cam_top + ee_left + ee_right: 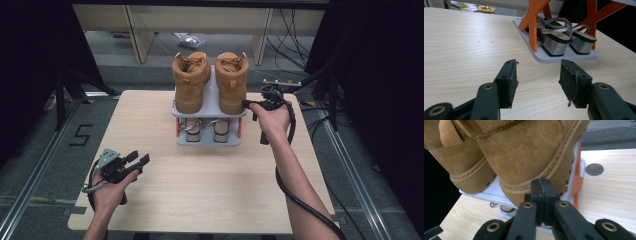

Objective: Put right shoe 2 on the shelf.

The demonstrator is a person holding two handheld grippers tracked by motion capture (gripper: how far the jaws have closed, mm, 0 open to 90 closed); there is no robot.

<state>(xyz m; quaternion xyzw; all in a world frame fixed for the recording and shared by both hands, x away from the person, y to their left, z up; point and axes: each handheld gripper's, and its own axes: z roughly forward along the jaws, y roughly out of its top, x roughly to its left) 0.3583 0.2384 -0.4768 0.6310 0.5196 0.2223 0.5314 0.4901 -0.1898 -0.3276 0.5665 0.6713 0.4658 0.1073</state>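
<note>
Two tan suede boots (191,82) (231,82) stand on the top shelf of a small grey rack (209,141) with orange posts. A pair of silver-heeled sandals (207,131) sits on its lower plate. My right gripper (246,104) is at the rack's right side, shut with nothing between its jaws. In the right gripper view its tips (543,188) are right at the sole of the nearer boot (529,152); I cannot tell if they touch. My left gripper (140,159) hovers open over the table's front left, facing the sandals (556,43) from a distance.
The rack stands at the back middle of a light wooden table (200,200). A round hole (594,169) is cut in the tabletop beside the rack's orange post (576,182). Cables trail from both grippers. Dark curtains and floor rails flank the table.
</note>
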